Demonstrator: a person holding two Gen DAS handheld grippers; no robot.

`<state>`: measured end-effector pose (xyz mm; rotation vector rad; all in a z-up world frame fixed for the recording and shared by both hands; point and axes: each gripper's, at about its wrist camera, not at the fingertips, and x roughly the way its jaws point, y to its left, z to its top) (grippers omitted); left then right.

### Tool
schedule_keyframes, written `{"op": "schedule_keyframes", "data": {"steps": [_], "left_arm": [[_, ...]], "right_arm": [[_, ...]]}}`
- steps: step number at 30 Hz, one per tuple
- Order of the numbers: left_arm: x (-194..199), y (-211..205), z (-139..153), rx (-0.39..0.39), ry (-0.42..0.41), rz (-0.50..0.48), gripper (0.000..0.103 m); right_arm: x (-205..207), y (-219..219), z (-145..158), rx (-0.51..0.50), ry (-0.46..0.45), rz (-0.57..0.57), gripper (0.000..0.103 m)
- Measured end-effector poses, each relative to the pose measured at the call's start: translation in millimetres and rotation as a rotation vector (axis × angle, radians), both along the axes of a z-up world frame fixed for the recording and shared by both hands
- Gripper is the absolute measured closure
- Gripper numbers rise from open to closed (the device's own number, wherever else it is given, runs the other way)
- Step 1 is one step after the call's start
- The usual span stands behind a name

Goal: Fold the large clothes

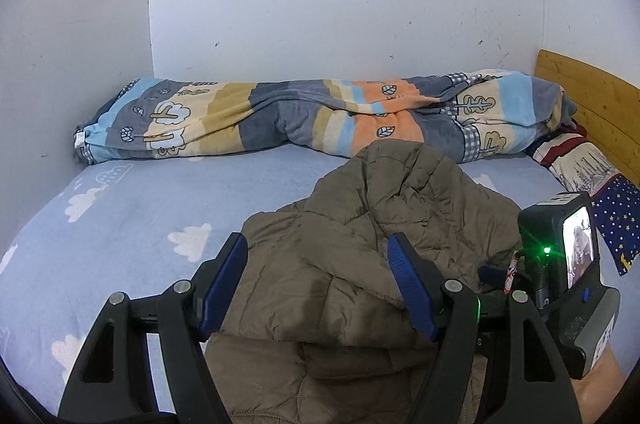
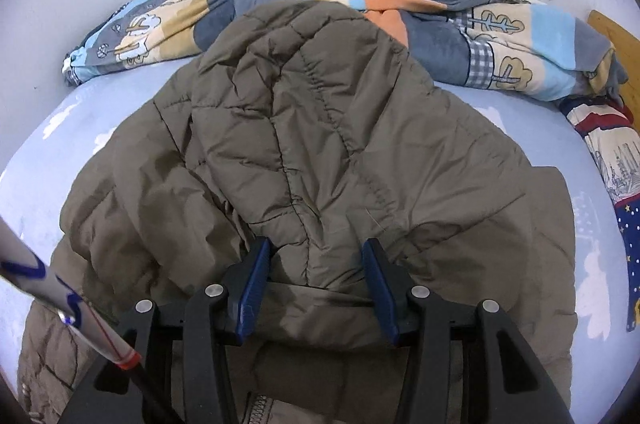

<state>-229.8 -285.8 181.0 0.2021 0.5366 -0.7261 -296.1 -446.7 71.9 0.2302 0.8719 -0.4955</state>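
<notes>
An olive-brown quilted jacket (image 1: 360, 191) lies on the blue cloud-print bed sheet (image 1: 120, 224), its hood pointing toward the wall. My left gripper (image 1: 318, 252) sits over the jacket's left part, and puffy fabric fills the gap between its blue pads, so it is shut on the jacket. In the right wrist view the hood (image 2: 304, 83) spreads out ahead. My right gripper (image 2: 316, 252) is shut on the bunched fabric at the hood's base, where the creases converge between the pads. The right gripper's camera housing (image 1: 560, 256) shows just right of my left gripper.
A rolled patterned quilt (image 1: 300, 119) lies along the white wall at the back. A pillow (image 1: 580, 163) and a wooden headboard (image 1: 592, 95) are at the right. Bare sheet lies left of the jacket. A white rod with blue marks (image 2: 48, 288) crosses the lower left.
</notes>
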Motion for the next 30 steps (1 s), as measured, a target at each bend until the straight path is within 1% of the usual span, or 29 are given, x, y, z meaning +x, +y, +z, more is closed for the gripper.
{"op": "schedule_keyframes", "data": {"steps": [3, 5, 6, 11, 15, 18, 20, 25, 28, 30], "left_arm": [[0, 1, 1, -0.004, -0.002, -0.001, 0.031], [0, 1, 2, -0.005, 0.000, 0.000, 0.031], [0, 1, 2, -0.007, 0.002, 0.001, 0.031], [2, 3, 1, -0.014, 0.015, 0.003, 0.032], [0, 2, 1, -0.016, 0.014, 0.004, 0.031], [-3, 1, 0, -0.010, 0.007, -0.001, 0.031], [-4, -1, 0, -0.006, 0.000, -0.001, 0.031], [-2, -3, -2, -0.003, 0.006, 0.006, 0.031], [1, -2, -3, 0.000, 0.008, 0.013, 0.032], [2, -1, -3, -0.002, 0.009, 0.018, 0.032]], "right_arm": [[-1, 3, 5, -0.014, 0.012, 0.005, 0.051], [-6, 7, 13, -0.030, -0.001, 0.000, 0.051], [-10, 11, 20, -0.053, -0.004, -0.006, 0.051], [-39, 34, 59, -0.238, -0.011, -0.059, 0.049], [-55, 47, 80, -0.325, -0.012, -0.089, 0.046], [-58, 56, 88, -0.397, -0.003, -0.084, 0.046], [-60, 62, 94, -0.445, -0.013, -0.081, 0.046], [-60, 74, 104, -0.499, -0.035, -0.065, 0.045], [-58, 81, 106, -0.541, -0.039, -0.052, 0.044], [-57, 86, 107, -0.551, -0.044, -0.043, 0.044]]}}
